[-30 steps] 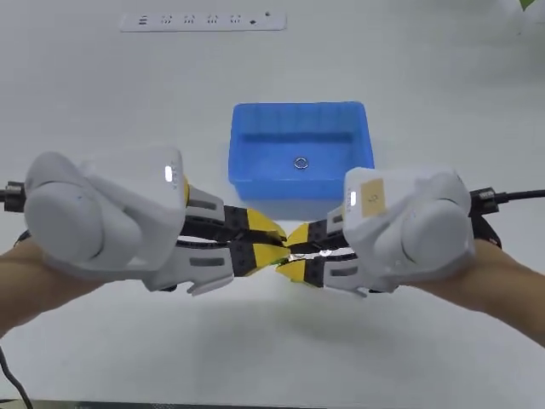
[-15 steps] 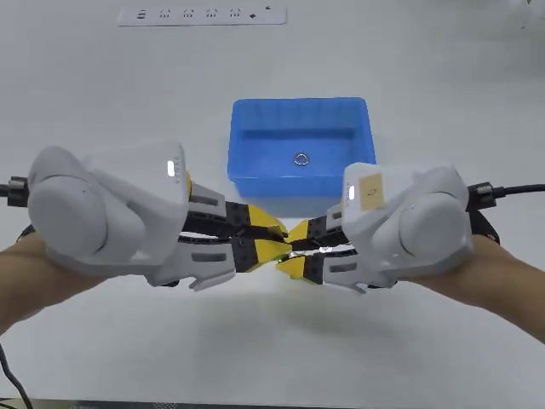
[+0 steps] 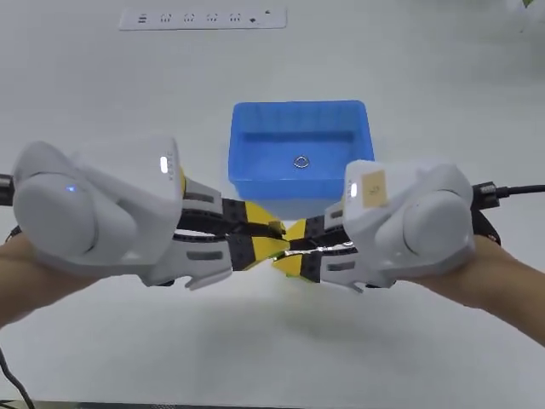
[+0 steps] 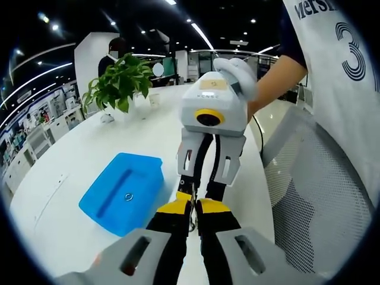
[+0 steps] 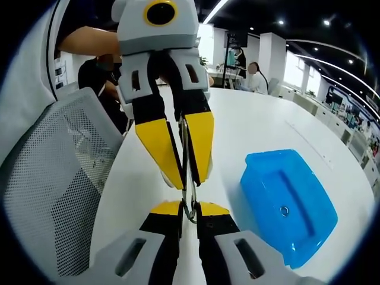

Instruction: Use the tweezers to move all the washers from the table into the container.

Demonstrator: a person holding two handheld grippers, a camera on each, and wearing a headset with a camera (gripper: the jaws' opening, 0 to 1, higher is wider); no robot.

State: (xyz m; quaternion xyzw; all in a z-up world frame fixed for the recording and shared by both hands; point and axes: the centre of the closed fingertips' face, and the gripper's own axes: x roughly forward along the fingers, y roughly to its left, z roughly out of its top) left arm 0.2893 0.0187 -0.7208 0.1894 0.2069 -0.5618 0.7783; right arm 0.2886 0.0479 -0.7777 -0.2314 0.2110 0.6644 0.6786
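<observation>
My two grippers meet tip to tip above the white table (image 3: 102,111), in front of the blue container (image 3: 255,128). The metal tweezers (image 5: 185,160) run between them. My right gripper (image 5: 189,215) is shut on one end, and my left gripper (image 4: 191,209) is shut around the tweezers' two arms. In the head view the left gripper (image 3: 271,239) comes in from the left, the right gripper (image 3: 292,250) from the right, and the tweezers (image 3: 320,248) glint between them. One washer (image 3: 301,162) lies on the container's floor, as the washer (image 5: 284,210) in the container (image 5: 309,237) also shows.
A white power strip (image 3: 203,17) lies at the table's far edge. A mesh chair (image 5: 65,196) stands behind the table's near edge. A potted plant (image 4: 119,83) sits at one end of the table, beyond the container (image 4: 107,208).
The left gripper's body has shifted slightly left and down. The jaw tips, tweezers and container stay about where they were.
</observation>
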